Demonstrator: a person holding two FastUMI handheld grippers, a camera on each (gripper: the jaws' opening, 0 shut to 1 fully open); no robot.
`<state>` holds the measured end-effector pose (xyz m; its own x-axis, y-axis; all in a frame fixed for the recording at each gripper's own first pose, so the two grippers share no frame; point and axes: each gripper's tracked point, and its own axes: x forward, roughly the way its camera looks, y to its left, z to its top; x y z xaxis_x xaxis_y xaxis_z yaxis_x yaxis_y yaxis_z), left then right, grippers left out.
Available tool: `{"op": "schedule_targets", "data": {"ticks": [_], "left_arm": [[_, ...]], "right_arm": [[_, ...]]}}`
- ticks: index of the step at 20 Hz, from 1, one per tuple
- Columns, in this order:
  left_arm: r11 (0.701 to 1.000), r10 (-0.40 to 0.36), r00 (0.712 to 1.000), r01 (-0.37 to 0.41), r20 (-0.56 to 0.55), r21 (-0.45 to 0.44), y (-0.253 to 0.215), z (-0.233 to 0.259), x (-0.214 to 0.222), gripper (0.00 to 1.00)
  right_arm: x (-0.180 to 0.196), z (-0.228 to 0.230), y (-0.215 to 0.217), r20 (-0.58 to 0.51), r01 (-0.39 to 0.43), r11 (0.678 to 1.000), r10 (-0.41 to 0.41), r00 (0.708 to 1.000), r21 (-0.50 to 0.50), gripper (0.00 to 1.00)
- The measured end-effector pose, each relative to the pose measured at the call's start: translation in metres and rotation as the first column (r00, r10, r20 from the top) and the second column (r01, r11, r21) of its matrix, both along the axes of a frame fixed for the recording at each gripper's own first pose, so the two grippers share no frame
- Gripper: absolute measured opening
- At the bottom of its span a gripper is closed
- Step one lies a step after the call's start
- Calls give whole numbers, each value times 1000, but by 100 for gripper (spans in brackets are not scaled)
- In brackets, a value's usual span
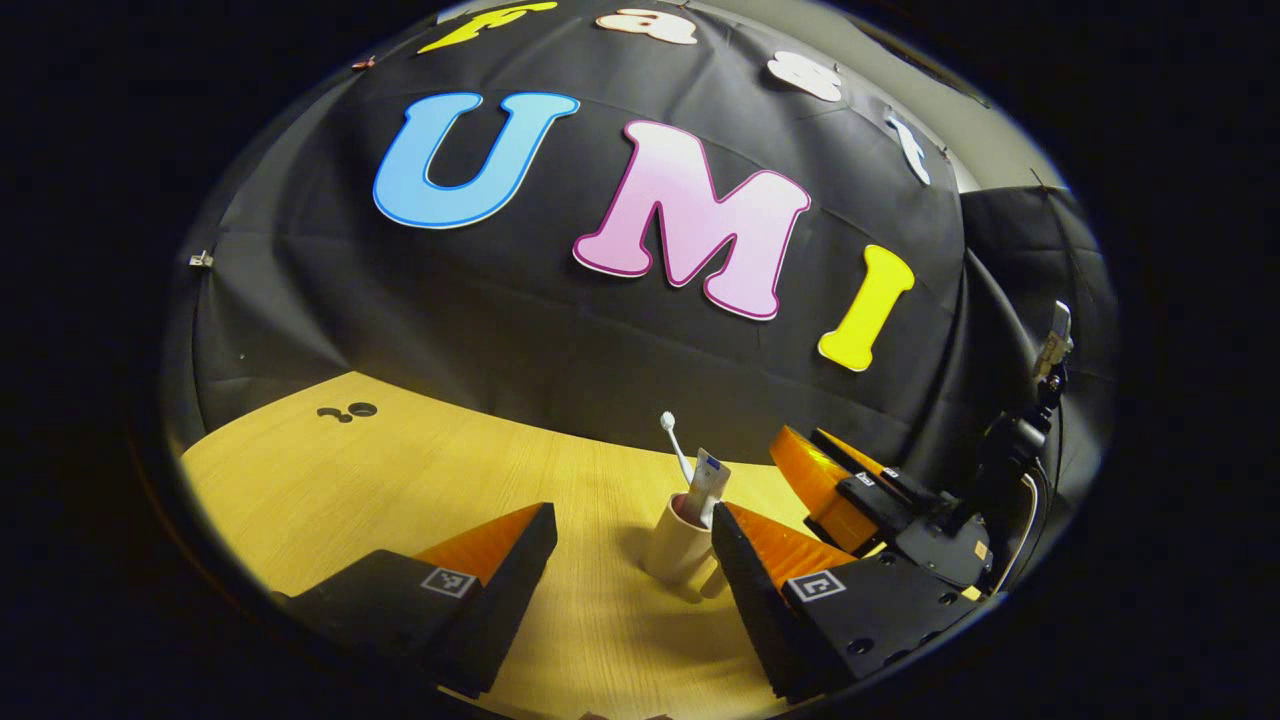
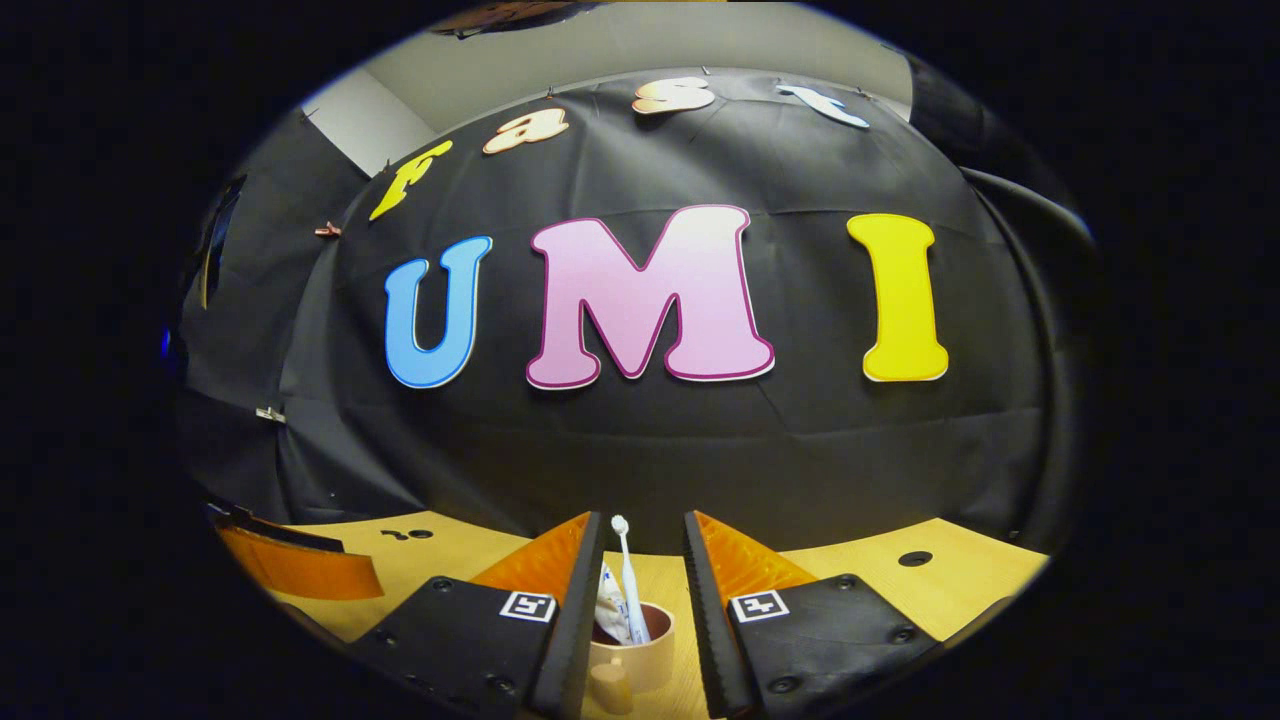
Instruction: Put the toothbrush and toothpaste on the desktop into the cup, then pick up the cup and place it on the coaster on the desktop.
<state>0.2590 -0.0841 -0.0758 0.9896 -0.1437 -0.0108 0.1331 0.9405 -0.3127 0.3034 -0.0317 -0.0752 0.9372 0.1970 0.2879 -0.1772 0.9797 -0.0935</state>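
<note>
Light wooden desktop (image 1: 330, 480), black cloth wall behind. Cream ceramic cup (image 2: 632, 645) holds white toothbrush (image 2: 628, 575) and toothpaste tube (image 2: 610, 605). Right gripper (image 2: 640, 610) straddles it; grip unclear. Left gripper (image 1: 630, 560) spread.

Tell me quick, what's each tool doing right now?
Left tool: open, holding nothing, cup beside it.
Right tool: straddles the cup; grip cannot be told.

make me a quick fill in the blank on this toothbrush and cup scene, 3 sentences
1. The toothbrush stands inside the ____ with its bristles up.
2. The toothpaste leans in the same cup beside the ____.
3. In the right gripper view, the right hand-held gripper has one finger on each side of the cup, and the cup rests on the wooden ____.

Missing words: cup; toothbrush; desktop
</note>
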Motion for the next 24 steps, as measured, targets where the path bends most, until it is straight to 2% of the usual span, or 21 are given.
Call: {"op": "schedule_targets", "data": {"ticks": [3,8,11,13,16,20,22,24], "left_arm": [[1000,8,1000,-8,-19,3,4,0,-10,97],[999,39,998,-40,-52,-10,19,15,-37,97],[998,59,995,-60,-77,-1,28,22,-55,97],[998,68,994,-67,-86,17,33,26,-66,97],[995,91,993,-87,-81,43,42,33,-81,97],[993,113,990,-111,-85,27,53,36,-98,97],[990,139,987,-137,-85,24,63,37,-105,97],[987,163,983,-163,-88,8,74,37,-112,97]], "right_arm": [[1,0,-12,-50,19,999,-21,999,-42,47],[-19,26,-29,-135,27,999,-30,990,-22,47],[-34,23,-30,-263,3,1000,-10,965,-27,65],[-38,20,-19,-364,-40,999,26,931,-31,67],[-33,20,-5,-491,-103,993,65,869,-51,69],[-21,-1,13,-668,-133,991,95,738,-6,69],[-17,-15,17,-743,-110,993,109,660,49,69],[-20,-47,18,-837,-91,994,94,539,53,71]]}}
